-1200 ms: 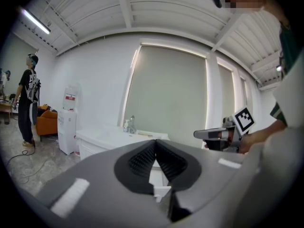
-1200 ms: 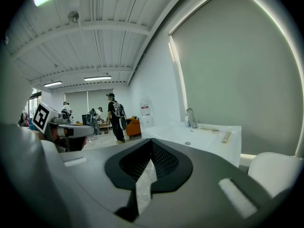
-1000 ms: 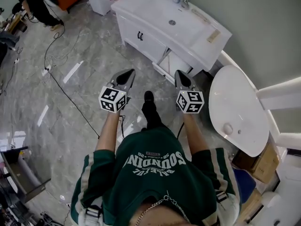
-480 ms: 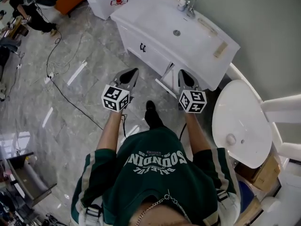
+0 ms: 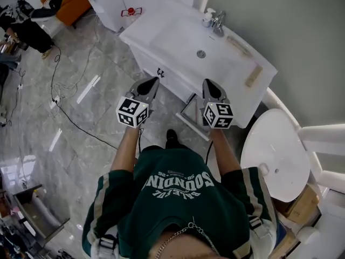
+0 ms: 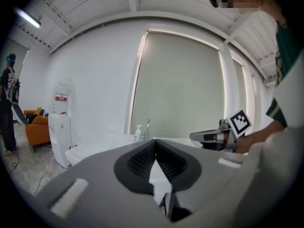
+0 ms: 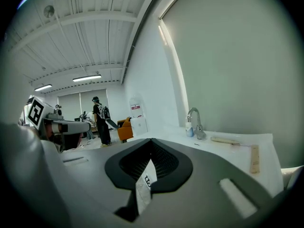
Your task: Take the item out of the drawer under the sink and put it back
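Grey marble floor (image 5: 81, 63), black cable (image 5: 70, 115) trailing across it at left. Far left: orange sofa (image 5: 70, 1), white dispenser (image 5: 108, 4) beside it. Far: faucet (image 5: 218, 21), 1 pump bottle (image 5: 207, 18) just left of it. Right: white oval lid (image 5: 275, 155); cardboard box (image 5: 294, 204) nearer.

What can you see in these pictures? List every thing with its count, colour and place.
Vanity: one, white, upper centre of head view.
Drawer: one, white, partly open below vanity top.
Tap: one, chrome, back of vanity top.
Soap bottle: one, pale, beside the tap.
Wooden strip: one, tan, right end of vanity top.
Toilet lid: one, white, right of vanity.
Water dispenser: one, white, left of vanity.
Armchair: one, orange, far left.
Cable: one, black, across grey floor.
Left tongs: one, grey, shut, empty, before vanity.
Right tongs: one, grey, shut, empty, above drawer.
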`<state>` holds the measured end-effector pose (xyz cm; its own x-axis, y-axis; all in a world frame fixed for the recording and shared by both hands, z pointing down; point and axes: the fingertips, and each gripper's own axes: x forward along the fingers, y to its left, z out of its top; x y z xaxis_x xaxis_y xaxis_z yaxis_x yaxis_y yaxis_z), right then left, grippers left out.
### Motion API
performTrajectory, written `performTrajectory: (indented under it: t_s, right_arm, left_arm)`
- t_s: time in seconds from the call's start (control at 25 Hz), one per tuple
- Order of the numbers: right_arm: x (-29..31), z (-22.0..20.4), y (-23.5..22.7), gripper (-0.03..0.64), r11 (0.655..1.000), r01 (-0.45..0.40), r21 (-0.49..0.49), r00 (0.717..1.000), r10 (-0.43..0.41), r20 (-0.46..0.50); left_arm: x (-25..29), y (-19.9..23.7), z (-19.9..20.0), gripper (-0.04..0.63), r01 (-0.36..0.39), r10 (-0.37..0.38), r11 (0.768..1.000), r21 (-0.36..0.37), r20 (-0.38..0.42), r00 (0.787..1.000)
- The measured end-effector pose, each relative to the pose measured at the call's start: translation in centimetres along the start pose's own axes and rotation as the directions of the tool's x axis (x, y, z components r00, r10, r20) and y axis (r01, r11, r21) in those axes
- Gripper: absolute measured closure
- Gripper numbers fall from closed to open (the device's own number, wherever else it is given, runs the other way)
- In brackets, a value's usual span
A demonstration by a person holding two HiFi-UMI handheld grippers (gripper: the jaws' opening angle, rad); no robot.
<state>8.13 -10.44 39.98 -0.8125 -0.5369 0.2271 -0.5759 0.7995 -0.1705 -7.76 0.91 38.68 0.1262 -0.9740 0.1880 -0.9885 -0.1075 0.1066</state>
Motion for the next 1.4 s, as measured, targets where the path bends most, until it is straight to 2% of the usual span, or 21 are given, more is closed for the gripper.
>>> performTrajectory:
  t_s: [0.28, 0.48, 0.68, 0.76, 1.12, 1.4]
  right_arm:
    - [3.8, 0.8, -2.2, 0.614, 0.998, 0.058, 0.017, 0.998, -0.057, -0.009]
    - [5.4, 0.8, -3.6, 0.614, 0.988, 0.150, 0.035, 0.989, -0.150, -0.003]
    - [5.8, 0.6, -5.1, 0.614, 0.959, 0.278, 0.048, 0.961, -0.278, -0.008]
    - [5.9, 0.5, -5.5, 0.614, 0.944, 0.324, 0.059, 0.946, -0.324, -0.009]
    - [5.2, -0.4, -6.2, 0.614, 0.890, 0.446, 0.094, 0.895, -0.445, -0.025]
    - [3.0, -3.2, -6.5, 0.614, 0.851, 0.510, 0.126, 0.860, -0.504, -0.076]
  left_arm:
    - [5.2, 2.6, 0.2, 0.546, 0.069, -0.070, 0.997, -0.017, -0.021, 0.997]
    - [9.4, 3.5, 0.2, 0.545, 0.193, -0.193, 0.981, -0.007, -0.045, 0.980]
    - [13.2, 3.2, -0.5, 0.546, 0.363, -0.361, 0.932, 0.002, -0.100, 0.927]
    - [14.4, 3.6, -0.6, 0.545, 0.408, -0.405, 0.913, 0.004, -0.111, 0.908]
    - [17.4, 3.0, -1.5, 0.546, 0.535, -0.532, 0.845, -0.020, -0.146, 0.834]
    - [17.8, 0.1, -4.1, 0.545, 0.616, -0.613, 0.786, -0.057, -0.198, 0.765]
